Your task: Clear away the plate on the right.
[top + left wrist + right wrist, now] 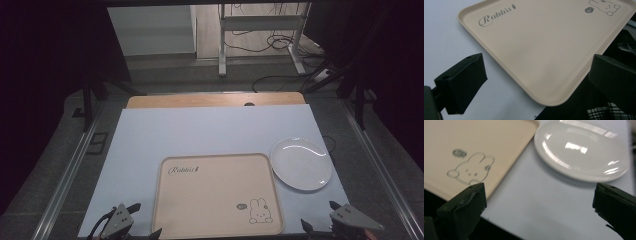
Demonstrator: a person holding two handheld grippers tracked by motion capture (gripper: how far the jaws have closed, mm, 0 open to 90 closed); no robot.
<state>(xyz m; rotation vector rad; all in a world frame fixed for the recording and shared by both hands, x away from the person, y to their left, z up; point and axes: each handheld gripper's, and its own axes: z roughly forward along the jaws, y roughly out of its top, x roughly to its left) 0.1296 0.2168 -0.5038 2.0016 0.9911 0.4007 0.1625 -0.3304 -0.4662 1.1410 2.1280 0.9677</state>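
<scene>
A beige tray point(215, 192) with a rabbit drawing and the word "Rabbit" lies at the table's front centre. Beside its far right corner sits a white plate point(301, 163), bare. My left gripper point(145, 221) hovers at the front edge just left of the tray, open, with the tray's near corner point(554, 100) between its jaws. My right gripper point(320, 216) hangs at the front edge right of the tray, open, nothing in it. In the right gripper view the plate point(581, 150) is ahead to the right and the tray point(474, 150) to the left.
A pale blue sheet point(210, 130) covers the table, with a wooden strip point(215, 100) showing along the far edge. Beyond it are a desk frame point(260, 30) and cables on the floor. Checked fabric point(609, 112) shows below the table edge.
</scene>
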